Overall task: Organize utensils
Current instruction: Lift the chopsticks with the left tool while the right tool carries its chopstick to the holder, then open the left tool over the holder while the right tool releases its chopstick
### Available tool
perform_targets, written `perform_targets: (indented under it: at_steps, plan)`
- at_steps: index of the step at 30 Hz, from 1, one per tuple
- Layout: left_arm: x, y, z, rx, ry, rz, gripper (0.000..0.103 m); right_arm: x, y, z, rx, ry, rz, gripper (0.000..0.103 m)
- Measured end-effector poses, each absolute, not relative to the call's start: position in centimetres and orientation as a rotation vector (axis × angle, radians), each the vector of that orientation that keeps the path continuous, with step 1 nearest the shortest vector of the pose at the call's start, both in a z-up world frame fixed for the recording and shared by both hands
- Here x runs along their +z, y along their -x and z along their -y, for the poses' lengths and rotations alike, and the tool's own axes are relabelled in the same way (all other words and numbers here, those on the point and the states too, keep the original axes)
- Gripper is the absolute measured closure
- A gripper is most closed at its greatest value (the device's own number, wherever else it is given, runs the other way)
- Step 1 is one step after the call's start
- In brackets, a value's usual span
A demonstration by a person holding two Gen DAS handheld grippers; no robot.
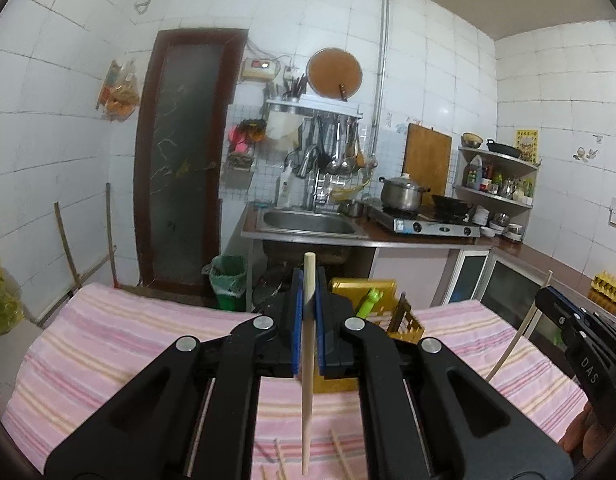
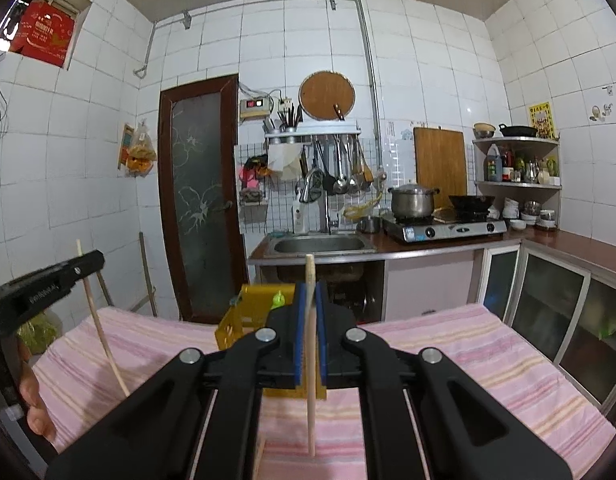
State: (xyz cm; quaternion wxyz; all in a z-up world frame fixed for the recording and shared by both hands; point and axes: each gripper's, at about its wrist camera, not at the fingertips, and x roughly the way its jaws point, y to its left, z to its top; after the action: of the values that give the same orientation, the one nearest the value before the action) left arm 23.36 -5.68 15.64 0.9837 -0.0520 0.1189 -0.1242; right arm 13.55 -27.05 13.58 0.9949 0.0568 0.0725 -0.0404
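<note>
Both chopsticks look like plain pale wood, matt, smooth-ish: one in the left claw (image 1: pixel 308 312), one in the right claw (image 2: pixel 310 320). Claws are matt black plastic w/ shiny metal rivets and blue rubbery-looking pads (image 1: pixel 297 320). Desk's covered w/ a pink striped cloth (image 1: pixel 108 340), soft woven look, a bit wrinkled. Yellow basket (image 2: pixel 244 316) = glossy plastic. Bkgd: glossy white wall tiles (image 2: pixel 428 60), dull stainless sink (image 2: pixel 320 245), shiny steel pot (image 2: pixel 412 200), worn wood cutting board (image 2: pixel 440 160).

A steel pot (image 2: pixel 412 201) sits on the gas stove (image 2: pixel 444 230), right of the sink (image 2: pixel 320 245), below a hanging cutting board (image 2: pixel 440 164).
</note>
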Motion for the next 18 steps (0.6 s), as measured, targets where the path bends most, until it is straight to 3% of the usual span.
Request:
perform_targets:
  at_steps: [11,18]
  plan:
    - [21.4,-28.3,9.9,-0.3,0.103,-0.135,0.099,20.0,-18.5,27.8,-0.071,-0.098,-0.026,0.097]
    - [22.5,-32.9,12.7,-0.298,0.092,-0.102,0.099,21.1,-23.1,28.3,-0.065,-0.1,0.002,0.097]
